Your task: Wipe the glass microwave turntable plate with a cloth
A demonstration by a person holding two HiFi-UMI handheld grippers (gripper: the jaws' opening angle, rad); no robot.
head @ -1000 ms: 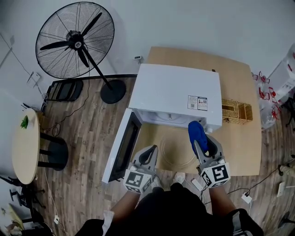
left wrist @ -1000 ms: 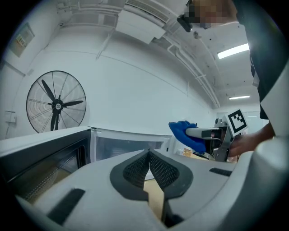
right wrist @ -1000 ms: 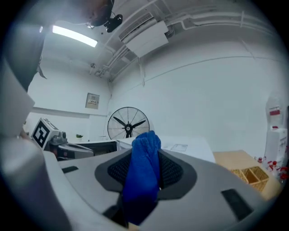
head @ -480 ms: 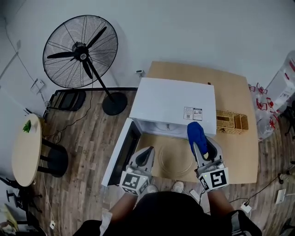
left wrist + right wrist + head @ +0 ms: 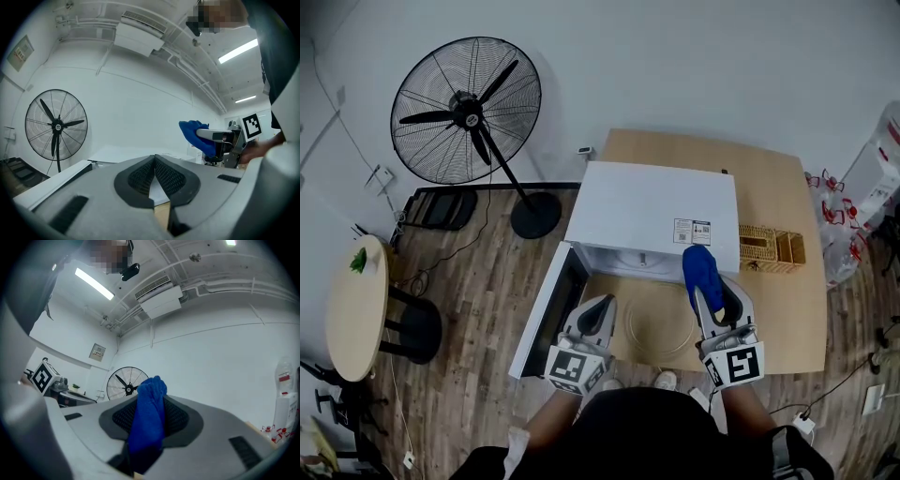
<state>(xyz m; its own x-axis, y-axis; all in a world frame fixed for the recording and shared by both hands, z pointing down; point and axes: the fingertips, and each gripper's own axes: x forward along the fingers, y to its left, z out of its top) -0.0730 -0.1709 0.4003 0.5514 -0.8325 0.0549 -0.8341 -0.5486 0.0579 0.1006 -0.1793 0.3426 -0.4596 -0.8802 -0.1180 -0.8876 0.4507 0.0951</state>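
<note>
The clear glass turntable plate [image 5: 659,323] lies flat on the wooden table [image 5: 787,309], just in front of the open white microwave [image 5: 656,211]. My left gripper [image 5: 602,309] hovers at the plate's left edge, its jaws shut with nothing between them [image 5: 154,158]. My right gripper [image 5: 701,272] is above the plate's right side, shut on a blue cloth [image 5: 701,267] that bunches out past the jaw tips [image 5: 149,401]. From the left gripper view the blue cloth [image 5: 193,132] shows off to the right. Both grippers are held above the plate; touching cannot be told.
The microwave door [image 5: 546,305] swings open to the left, beside my left gripper. A wicker basket [image 5: 773,246] sits on the table right of the microwave. A standing fan [image 5: 469,108], a round side table [image 5: 354,295] and a stool [image 5: 412,328] are on the floor at left.
The head view has shifted slightly. Both grippers stay near the plate in about the same places, and the right one still holds the blue cloth.
</note>
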